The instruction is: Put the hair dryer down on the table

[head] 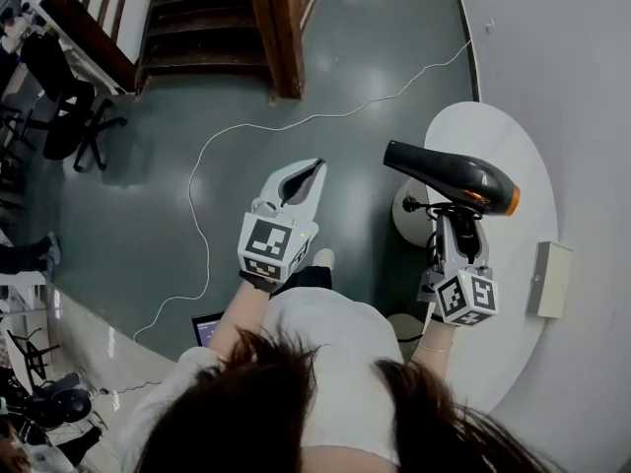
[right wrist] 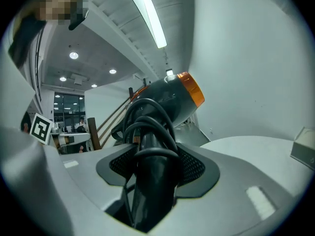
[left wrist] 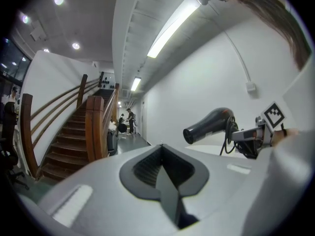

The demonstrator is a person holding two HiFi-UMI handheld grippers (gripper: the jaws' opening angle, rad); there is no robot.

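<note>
R gripper (head: 452, 227) reaches fwd from the person's right side. Its marker cube is nearest the body and it points away, toward the white surface (head: 508, 116). Its fingers (right wrist: 197, 167) are clamped on the handle of the hair dryer (head: 455, 173), w/ the black cord looped round that handle just ahead of the pads.

L gripper (head: 312, 173) is held out over the floor, left of the surface & well apart from the dryer, angled fwd and a bit to the right. Its fingers (left wrist: 146, 169) are pressed together w/ nothing between.

Dryer is up in the air at the surface's left edge. In the L gripper view the barrel sits clear above the white top. Barrel's long axis runs roughly left-right across the head view: nozzle to the person's left & slightly away, orange back end to the right, over the surface. Handle runs back toward the person into the R gripper, approx square to the barrel.

A small pale box (head: 548, 279) lies near the surface's right edge, apart from the dryer. White cable (head: 197, 180) trails over the floor. Wooden stairs (head: 212, 18) lie beyond.
</note>
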